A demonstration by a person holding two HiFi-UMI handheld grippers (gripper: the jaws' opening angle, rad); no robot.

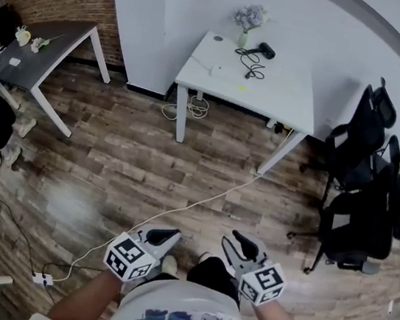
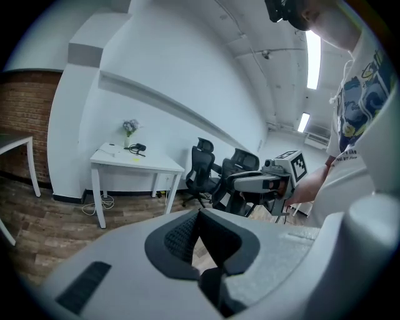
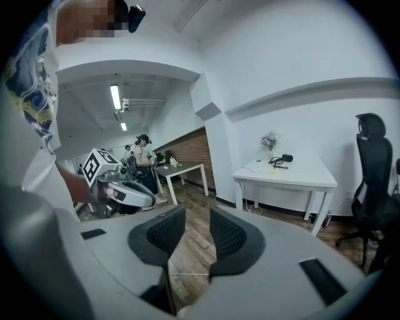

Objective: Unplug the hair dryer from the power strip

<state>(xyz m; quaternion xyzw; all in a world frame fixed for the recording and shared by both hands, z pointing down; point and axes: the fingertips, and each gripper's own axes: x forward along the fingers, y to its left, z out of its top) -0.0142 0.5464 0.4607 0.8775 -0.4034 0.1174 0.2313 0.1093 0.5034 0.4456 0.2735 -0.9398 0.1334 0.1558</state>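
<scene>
A black hair dryer (image 1: 265,50) lies on the far white table (image 1: 283,101), its black cord (image 1: 253,68) coiled beside it. A small white block that looks like the power strip (image 1: 215,69) lies at the table's left side. Both grippers are far from the table, close to my body. My left gripper (image 1: 166,237) (image 2: 199,216) has its pads touching, with nothing in them. There is a clear gap between the pads of my right gripper (image 1: 238,240) (image 3: 197,214), and it holds nothing. The dryer (image 2: 139,147) (image 3: 286,158) looks tiny in both gripper views.
A vase of flowers (image 1: 248,21) stands behind the dryer. Black office chairs (image 1: 363,187) crowd the right side and a grey table (image 1: 49,51) stands at the left. A white cable (image 1: 178,208) crosses the wood floor to a socket block (image 1: 41,278). A person (image 3: 144,159) stands by the brick wall.
</scene>
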